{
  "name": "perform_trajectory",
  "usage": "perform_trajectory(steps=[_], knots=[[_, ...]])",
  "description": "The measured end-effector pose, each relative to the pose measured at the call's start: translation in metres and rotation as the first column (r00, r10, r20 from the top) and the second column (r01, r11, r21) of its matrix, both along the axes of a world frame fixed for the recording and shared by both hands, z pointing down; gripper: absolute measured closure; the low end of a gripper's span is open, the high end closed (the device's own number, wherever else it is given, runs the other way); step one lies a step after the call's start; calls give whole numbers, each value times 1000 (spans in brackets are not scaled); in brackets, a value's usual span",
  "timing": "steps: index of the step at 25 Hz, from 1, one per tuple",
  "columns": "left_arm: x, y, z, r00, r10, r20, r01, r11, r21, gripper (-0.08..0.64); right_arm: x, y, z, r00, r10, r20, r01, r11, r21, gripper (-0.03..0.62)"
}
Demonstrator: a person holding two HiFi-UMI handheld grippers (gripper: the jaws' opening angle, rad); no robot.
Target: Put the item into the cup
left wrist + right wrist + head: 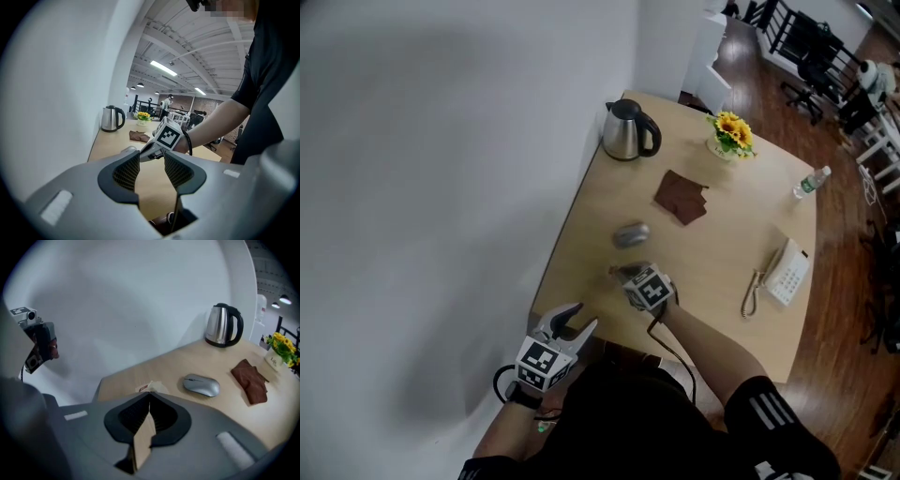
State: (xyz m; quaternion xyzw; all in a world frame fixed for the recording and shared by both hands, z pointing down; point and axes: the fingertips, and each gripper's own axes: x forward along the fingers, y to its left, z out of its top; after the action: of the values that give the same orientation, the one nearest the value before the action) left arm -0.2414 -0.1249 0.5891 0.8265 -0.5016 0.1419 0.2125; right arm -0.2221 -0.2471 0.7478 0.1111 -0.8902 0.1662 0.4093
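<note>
My right gripper [622,274] rests low over the wooden table [722,281], just in front of a grey computer mouse [630,234]. Its jaws are shut on a small pale paper sachet [151,386] with a red mark, and only the sachet's edge pokes out past the tips of the right gripper [149,397]. My left gripper [574,323] hangs off the table's near left corner, open and holding nothing. In the left gripper view, the left gripper [150,164] frames the right gripper's marker cube [168,134]. No cup shows in any view.
A steel kettle [628,129] stands at the far corner by the white wall. A brown cloth [682,198] lies beyond the mouse. Yellow flowers [731,134], a water bottle [812,182] and a white telephone [786,272] sit along the right side.
</note>
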Motion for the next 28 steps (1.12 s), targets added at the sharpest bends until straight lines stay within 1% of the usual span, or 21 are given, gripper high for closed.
perform_trajectory(steps=[1, 3, 7, 9, 12, 13, 15, 19, 22, 24, 25, 28], knots=[[-1, 0, 2, 1000, 2, 2, -2, 1000, 0, 399, 1, 1, 4, 1000, -2, -15, 2, 1000, -6, 579], [-2, 0, 4, 1000, 8, 4, -8, 1000, 1, 399, 1, 3, 9, 999, -14, -42, 14, 1000, -13, 545], [0, -2, 4, 1000, 18, 0, -18, 1000, -2, 399, 4, 6, 13, 995, -57, -77, 57, 998, 3, 503], [0, -3, 4, 1000, 21, 2, -21, 1000, 1, 399, 4, 9, 9, 995, -75, -67, 77, 997, 21, 485], [2, -4, 4, 1000, 25, 2, -25, 1000, 3, 399, -2, 16, -5, 992, -127, -25, 129, 990, 56, 479], [2, -4, 4, 1000, 26, 1, -26, 1000, 4, 399, -4, 19, -9, 987, -158, -20, 159, 984, 77, 474], [4, -6, 3, 1000, 29, 0, -29, 1000, 5, 399, -9, 25, -12, 974, -225, -35, 228, 967, 118, 462], [11, -10, -2, 999, 37, -3, -37, 999, 7, 399, -13, 36, 0, 941, -323, -99, 336, 929, 153, 445], [13, -9, -3, 999, 43, 4, -44, 999, 14, 399, -15, 41, 16, 904, -391, -174, 420, 888, 186, 442], [13, -5, -1, 999, 46, 12, -46, 999, 9, 399, -15, 42, 30, 874, -422, -240, 470, 859, 202, 440], [12, -4, 0, 999, 44, 13, -44, 999, 7, 399, -14, 42, 37, 863, -428, -268, 485, 850, 205, 440], [7, 3, 6, 999, 38, 16, -38, 999, -7, 399, -14, 40, 46, 850, -428, -307, 498, 843, 204, 439]])
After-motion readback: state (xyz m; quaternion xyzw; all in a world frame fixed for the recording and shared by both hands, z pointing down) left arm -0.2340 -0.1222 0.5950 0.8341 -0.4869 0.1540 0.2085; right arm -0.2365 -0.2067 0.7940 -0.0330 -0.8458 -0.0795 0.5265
